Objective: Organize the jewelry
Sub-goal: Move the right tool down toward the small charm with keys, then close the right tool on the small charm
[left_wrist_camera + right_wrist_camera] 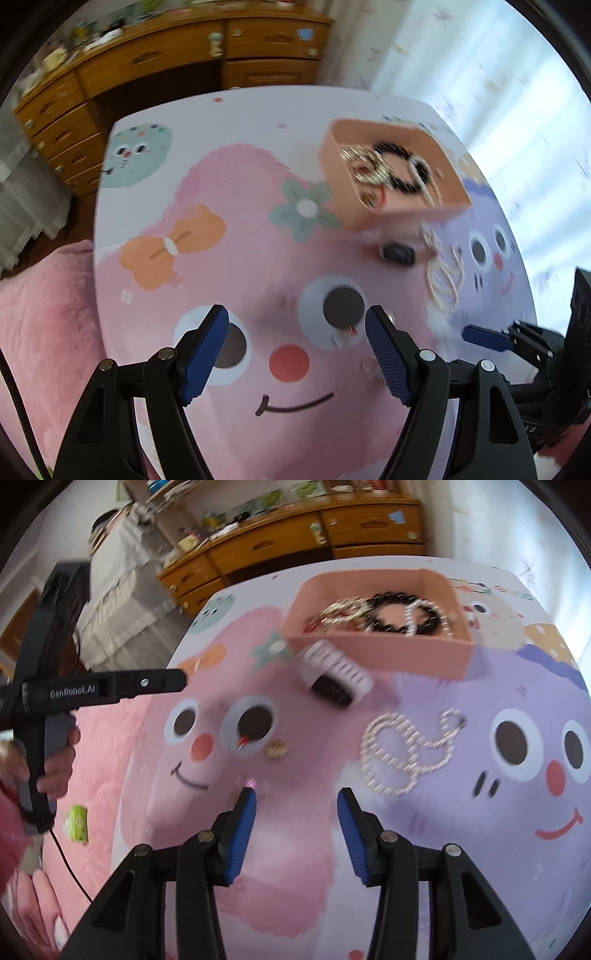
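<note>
A peach box [334, 162] [384, 651] stands at the table's far side, holding a black bead bracelet [402, 170] [400, 614] and gold chains [364, 166] [338, 614]. A pearl necklace [445, 275] [406, 749] lies loose on the cartoon-print table [240, 206]. A watch with a white band [334, 674] [398, 254] lies in front of the box. Small earrings [277, 748] [347, 332] lie nearby. My left gripper [297, 354] is open and empty above the table. My right gripper [295, 827] is open and empty, just short of the necklace.
A wooden dresser [147, 62] [295, 542] stands behind the table. A pink bedspread [44, 314] lies to the left. The left gripper's body and the hand holding it [55, 716] show in the right wrist view; the right gripper's fingertip [484, 338] shows in the left wrist view.
</note>
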A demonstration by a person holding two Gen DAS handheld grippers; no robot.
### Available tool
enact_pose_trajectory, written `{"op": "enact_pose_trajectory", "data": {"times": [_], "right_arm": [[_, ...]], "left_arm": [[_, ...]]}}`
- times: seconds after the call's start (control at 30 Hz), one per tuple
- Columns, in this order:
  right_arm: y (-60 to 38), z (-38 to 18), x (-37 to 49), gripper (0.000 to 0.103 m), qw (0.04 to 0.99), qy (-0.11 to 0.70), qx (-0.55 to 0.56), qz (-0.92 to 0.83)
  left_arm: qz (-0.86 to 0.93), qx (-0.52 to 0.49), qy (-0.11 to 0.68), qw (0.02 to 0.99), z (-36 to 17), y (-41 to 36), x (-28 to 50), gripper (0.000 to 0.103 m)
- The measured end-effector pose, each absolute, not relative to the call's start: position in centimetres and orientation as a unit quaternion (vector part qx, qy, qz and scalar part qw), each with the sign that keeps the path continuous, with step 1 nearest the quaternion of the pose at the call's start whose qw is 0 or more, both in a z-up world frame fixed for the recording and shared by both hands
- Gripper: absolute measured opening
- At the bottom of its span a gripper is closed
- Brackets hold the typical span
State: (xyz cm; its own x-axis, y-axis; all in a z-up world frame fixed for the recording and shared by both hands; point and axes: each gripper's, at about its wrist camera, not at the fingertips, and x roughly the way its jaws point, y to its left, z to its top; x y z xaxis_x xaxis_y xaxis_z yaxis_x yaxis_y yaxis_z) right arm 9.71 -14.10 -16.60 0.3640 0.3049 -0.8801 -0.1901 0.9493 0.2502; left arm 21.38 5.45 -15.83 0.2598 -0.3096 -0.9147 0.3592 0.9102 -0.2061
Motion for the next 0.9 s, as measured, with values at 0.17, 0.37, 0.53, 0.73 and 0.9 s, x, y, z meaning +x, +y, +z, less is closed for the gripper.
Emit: {"op": "enact_pose_trajectory", "data": {"times": [0.17,0.37,0.53,0.73,0.9], "right_arm": [[-11.0,-17.0,7.6,0.046,0.839,0.519,-0.015,0.164],[-7.5,-17.9,5.9,0.046,0.857,0.469,-0.111,0.181],[-6.0,-19.4,5.8,0.046,0.859,0.466,-0.125,0.173],[-5.9,-20.5,6.9,0.046,0.864,0.472,-0.091,0.148],[-6.8,-20.7,7.8,0.033,0.867,0.475,-0.056,0.139]], "left_arm": [[-0.27,0.042,0.558,0.784,-17.3,5.1,20.1,0.075],[-0.319,0.096,0.539,0.774,-19.2,3.9,19.5,0.069],[-0.34,0.123,0.523,0.772,-20.4,2.5,19.2,0.059],[-0.361,0.15,0.507,0.768,-21.1,1.1,18.4,0.052],[-0.364,0.181,0.496,0.767,-21.7,0.2,17.6,0.043]]}}
